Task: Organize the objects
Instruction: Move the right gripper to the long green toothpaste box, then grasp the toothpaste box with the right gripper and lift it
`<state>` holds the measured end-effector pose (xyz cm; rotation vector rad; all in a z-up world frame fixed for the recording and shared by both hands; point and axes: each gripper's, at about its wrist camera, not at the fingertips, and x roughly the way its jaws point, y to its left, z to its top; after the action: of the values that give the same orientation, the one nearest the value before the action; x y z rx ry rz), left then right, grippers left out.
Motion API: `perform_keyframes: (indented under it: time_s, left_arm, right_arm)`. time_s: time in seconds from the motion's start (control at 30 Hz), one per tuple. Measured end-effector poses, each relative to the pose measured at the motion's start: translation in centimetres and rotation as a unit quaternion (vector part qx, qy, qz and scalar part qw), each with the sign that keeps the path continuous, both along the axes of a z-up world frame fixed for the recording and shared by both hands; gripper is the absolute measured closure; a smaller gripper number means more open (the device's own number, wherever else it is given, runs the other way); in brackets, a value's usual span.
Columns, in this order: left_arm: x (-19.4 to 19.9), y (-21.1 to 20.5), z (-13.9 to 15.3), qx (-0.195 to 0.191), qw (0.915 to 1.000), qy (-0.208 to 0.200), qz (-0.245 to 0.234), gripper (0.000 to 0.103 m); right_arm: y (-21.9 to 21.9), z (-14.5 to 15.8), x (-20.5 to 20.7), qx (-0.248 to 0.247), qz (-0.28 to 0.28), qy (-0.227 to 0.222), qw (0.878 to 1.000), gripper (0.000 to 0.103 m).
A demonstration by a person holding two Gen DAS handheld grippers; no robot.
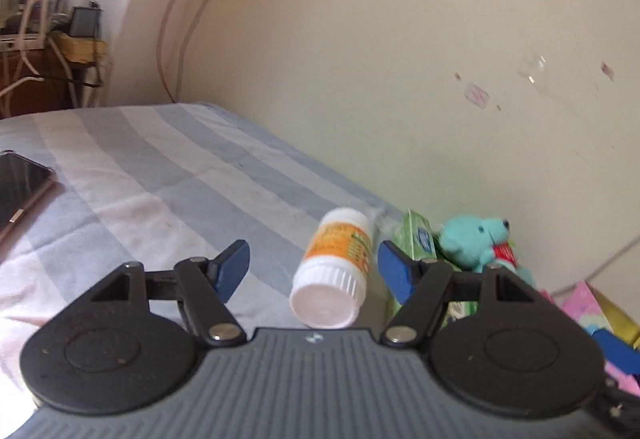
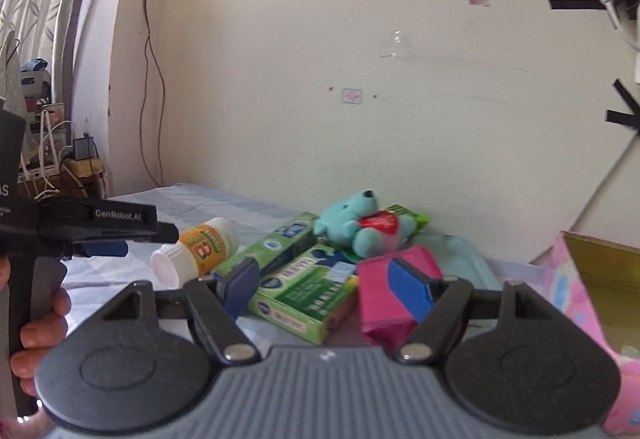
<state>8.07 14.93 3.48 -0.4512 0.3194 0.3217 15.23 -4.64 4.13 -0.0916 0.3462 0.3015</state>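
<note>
Phone [image 1: 20, 191] cut by left edge; box [image 2: 600, 291] by right.

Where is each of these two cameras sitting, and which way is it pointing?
Left wrist: sits on the left gripper, looking forward over a striped bed at a lying white bottle and the wall; only its open fingers show.
Right wrist: sits on the right gripper, facing green boxes, a pink pack and a teal teddy; a hand shows at left.
Shared: bottle, teddy, wall.

"GenRobot.AI" — left gripper [image 2: 100, 249] (white lettering)
</note>
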Motion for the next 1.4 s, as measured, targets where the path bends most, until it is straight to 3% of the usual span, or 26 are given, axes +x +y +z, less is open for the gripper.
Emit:
perform_keyframes:
  time_s: [0.1,0.23,0.3,0.37,0.47,0.5,0.63,0.83,1.03,1.13,1.27,1.4]
  left_arm:
    - [0.1,1.2,0.1,-0.015,0.9990,-0.001,0.041,0.030]
    - [1.2,1.1,-0.4,-0.022,0.9987,0.032,0.031,0.030]
    - [0.8,0.9,-0.2,-0.013,0.9987,0.027,0.041,0.030]
    - [0.4,0.8,0.2,-0.005,0.9983,0.014,0.056,0.030]
    - [0.0,0.9,0.2,0.000,0.9981,0.011,0.061,0.030]
    - [0.1,0.9,0.2,0.000,0.9983,0.014,0.056,0.030]
    - [0.7,0.5,0.0,0.008,0.9991,0.027,0.033,0.030]
    - [1.0,-0.5,-0.1,0.028,0.9991,0.029,-0.007,0.029]
    - [1.8,-2.3,-0.7,0.025,0.9928,0.047,-0.107,0.025]
    - [1.9,-3.1,-0.9,0.023,0.9877,0.047,-0.148,0.024]
    - [2.1,-4.2,-1.0,0.028,0.9813,0.046,-0.185,0.024]
    - [2.4,-5.7,-1.3,0.007,0.9693,0.063,-0.237,0.024]
  right_arm:
    - [3.5,-0.4,2.0,-0.022,0.032,0.020,0.999,0.027]
    - [7.8,-1.9,4.5,-0.070,0.040,0.040,0.996,0.027]
    - [9.2,-2.8,6.2,-0.087,0.022,0.061,0.994,0.028]
    - [9.5,-3.9,8.0,-0.088,0.006,0.095,0.992,0.033]
    - [9.5,-4.5,8.2,-0.105,-0.006,0.079,0.991,0.045]
    - [9.5,-4.4,7.8,-0.104,0.000,0.076,0.992,0.058]
    - [8.4,-4.3,5.1,-0.119,0.019,0.071,0.990,0.066]
    - [3.1,-4.3,-1.9,-0.103,0.044,0.087,0.990,0.072]
    - [-2.7,-3.3,-9.1,-0.097,0.049,0.097,0.989,0.069]
    - [-5.5,-3.3,-10.9,-0.094,-0.017,0.083,0.992,0.060]
    - [-10.0,-2.7,-11.9,-0.018,-0.113,0.075,0.991,0.056]
    - [-12.3,-2.4,-12.3,0.033,-0.128,0.077,0.988,0.049]
